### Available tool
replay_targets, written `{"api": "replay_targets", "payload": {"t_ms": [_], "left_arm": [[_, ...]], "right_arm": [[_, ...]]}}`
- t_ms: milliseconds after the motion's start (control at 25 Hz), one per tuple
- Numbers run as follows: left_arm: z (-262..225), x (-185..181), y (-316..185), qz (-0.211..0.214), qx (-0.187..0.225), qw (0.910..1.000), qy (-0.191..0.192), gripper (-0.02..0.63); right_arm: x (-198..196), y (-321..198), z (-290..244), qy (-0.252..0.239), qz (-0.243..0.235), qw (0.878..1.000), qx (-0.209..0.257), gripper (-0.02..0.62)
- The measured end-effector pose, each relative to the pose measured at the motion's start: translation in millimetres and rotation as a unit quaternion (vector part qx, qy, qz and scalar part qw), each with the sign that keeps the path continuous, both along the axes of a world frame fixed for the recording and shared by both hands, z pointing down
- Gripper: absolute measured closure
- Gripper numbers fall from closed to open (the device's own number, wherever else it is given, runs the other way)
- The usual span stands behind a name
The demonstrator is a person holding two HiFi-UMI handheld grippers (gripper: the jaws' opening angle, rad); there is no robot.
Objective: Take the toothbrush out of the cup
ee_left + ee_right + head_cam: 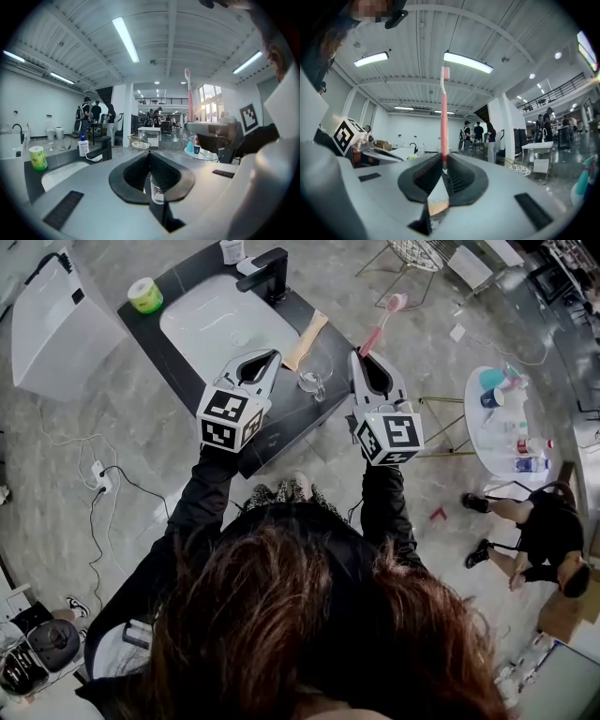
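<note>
My right gripper [360,357] is shut on the handle end of a pink toothbrush [382,324]. In the right gripper view the toothbrush [443,112] stands upright out of the closed jaws, bristles on top, clear of the cup. The clear glass cup [312,382] stands on the black counter [281,418] between the two grippers, with nothing in it. My left gripper [273,356] hovers to the cup's left, shut and holding nothing. Through the gap under its jaws the left gripper view shows the cup [157,190], with the toothbrush [189,96] off to the right.
A white basin [211,324] is set in the counter, with a black faucet [267,273] behind it and a green roll [145,294] at the far left corner. A tan wooden piece [306,338] lies by the basin. A round white table [506,427] and a seated person [534,531] are at right.
</note>
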State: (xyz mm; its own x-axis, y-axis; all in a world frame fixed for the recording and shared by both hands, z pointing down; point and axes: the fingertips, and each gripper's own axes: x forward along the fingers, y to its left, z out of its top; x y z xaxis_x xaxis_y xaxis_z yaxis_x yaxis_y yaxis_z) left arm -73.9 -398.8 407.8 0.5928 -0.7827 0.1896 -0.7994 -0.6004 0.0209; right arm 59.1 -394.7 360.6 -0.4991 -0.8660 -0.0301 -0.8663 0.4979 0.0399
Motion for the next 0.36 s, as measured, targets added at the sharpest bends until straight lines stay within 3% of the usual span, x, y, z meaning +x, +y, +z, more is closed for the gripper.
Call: {"api": "replay_targets", "payload": {"t_ms": [360], "left_arm": [[-1.0, 2.1, 0.8, 0.006, -0.003, 0.9999, 0.012, 0.598]], "right_arm": [[-2.5, 0.0, 1.9, -0.003, -0.009, 1.0, -0.005, 0.558]]}}
